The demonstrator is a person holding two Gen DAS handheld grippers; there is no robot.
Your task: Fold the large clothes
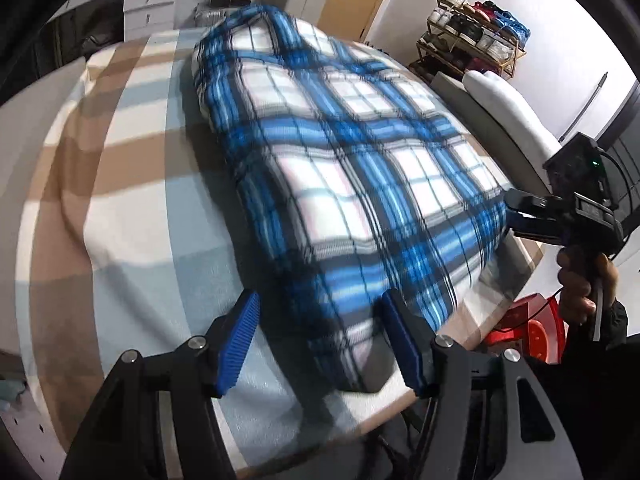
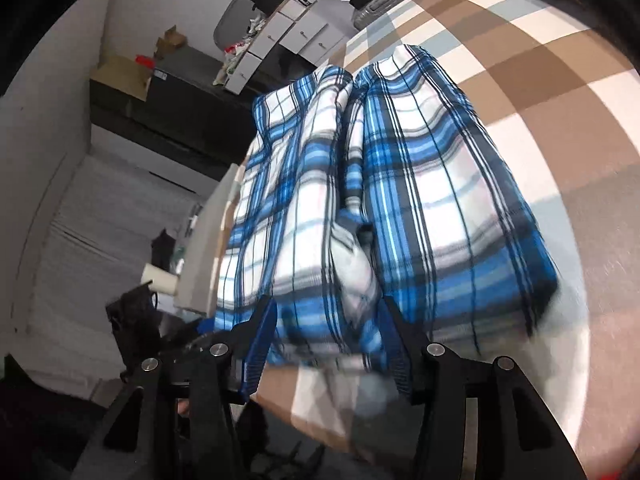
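A blue, white and black plaid garment (image 1: 340, 168) lies folded lengthwise on the checked bed cover (image 1: 120, 200). In the right wrist view the plaid garment (image 2: 420, 200) shows two long halves with a crease between them. My left gripper (image 1: 322, 340) is open at the garment's near end, and the cloth's corner lies between its blue fingers (image 1: 240, 340) without being pinched. My right gripper (image 2: 328, 348) is open over the near hem; cloth sits between the fingers, loose. From the left wrist view the right gripper (image 1: 516, 218) is at the garment's right edge, held by a hand (image 1: 580, 284).
The bed's edge runs close under both grippers. A red stool (image 1: 532, 328) stands beside the bed below the right hand. A white cushion (image 1: 508, 108) and a shoe rack (image 1: 472, 36) are at the right. White drawers (image 1: 148, 4) and a suitcase (image 2: 384, 0) stand beyond the far end.
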